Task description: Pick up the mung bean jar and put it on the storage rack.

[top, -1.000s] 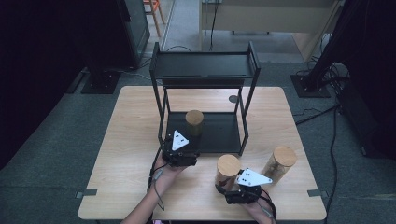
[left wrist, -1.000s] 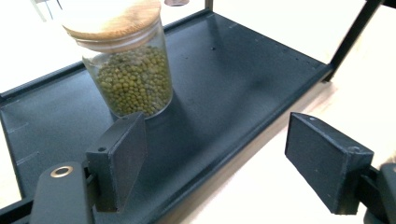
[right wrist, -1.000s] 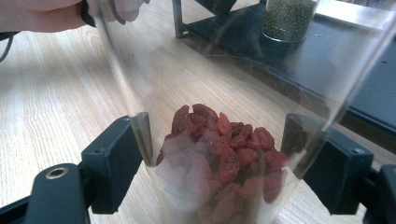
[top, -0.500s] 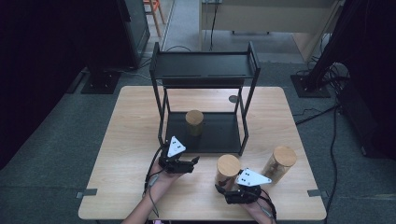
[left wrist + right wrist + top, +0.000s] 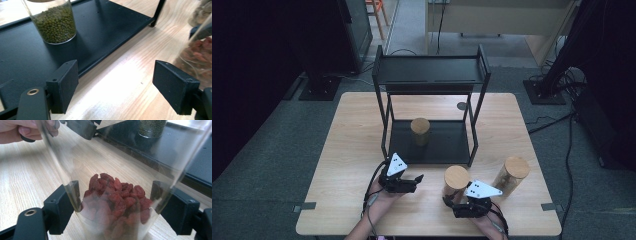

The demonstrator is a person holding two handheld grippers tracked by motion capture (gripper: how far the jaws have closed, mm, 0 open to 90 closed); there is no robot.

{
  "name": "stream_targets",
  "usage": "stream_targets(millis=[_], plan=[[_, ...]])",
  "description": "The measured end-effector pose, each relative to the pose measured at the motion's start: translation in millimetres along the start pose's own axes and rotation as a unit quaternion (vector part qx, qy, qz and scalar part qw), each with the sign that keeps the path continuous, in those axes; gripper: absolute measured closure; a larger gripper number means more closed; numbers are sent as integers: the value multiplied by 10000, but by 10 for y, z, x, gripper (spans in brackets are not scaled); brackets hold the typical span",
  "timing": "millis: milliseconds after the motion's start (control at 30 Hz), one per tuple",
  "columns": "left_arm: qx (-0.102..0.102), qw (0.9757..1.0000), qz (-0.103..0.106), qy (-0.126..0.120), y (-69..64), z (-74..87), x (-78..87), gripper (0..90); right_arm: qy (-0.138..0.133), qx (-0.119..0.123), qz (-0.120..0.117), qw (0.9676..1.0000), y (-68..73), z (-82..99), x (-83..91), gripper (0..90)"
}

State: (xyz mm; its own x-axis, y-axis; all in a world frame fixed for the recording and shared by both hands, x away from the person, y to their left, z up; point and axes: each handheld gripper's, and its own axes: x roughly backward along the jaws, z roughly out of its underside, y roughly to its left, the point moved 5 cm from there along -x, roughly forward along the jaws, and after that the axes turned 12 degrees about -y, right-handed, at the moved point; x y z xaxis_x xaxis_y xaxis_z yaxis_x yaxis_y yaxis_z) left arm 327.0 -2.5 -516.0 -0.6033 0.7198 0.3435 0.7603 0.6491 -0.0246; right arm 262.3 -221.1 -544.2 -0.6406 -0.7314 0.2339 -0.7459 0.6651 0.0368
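The right gripper clamps the clear glass jar of red dried berries with a wooden lid, standing near the table's near edge. The left gripper hovers empty, jaws wide, left of it, before the black metal shelf holding a green-bean jar.

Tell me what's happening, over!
Left tool open, nothing between its pads. Right tool clamped on clear glass jar of red dried berries. Black metal two-tier rack ahead, green-bean jar inside.
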Motion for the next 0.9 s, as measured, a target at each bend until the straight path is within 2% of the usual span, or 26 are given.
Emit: stream_targets(millis=[267,367,533,900], plan=[[65,9998,77,-159,-24,54,62,212,29,-28,34,10000,-5,-2,0,199],[-72,9998,105,-132,-44,100,77,212,19,-27,57,10000,-9,-9,5,199],[-122,9997,173,-103,-57,165,63,212,24,-44,51,10000,-1,-21,12,199],[24,9997,209,-87,16,236,58,212,16,-43,112,9999,7,-55,26,199]])
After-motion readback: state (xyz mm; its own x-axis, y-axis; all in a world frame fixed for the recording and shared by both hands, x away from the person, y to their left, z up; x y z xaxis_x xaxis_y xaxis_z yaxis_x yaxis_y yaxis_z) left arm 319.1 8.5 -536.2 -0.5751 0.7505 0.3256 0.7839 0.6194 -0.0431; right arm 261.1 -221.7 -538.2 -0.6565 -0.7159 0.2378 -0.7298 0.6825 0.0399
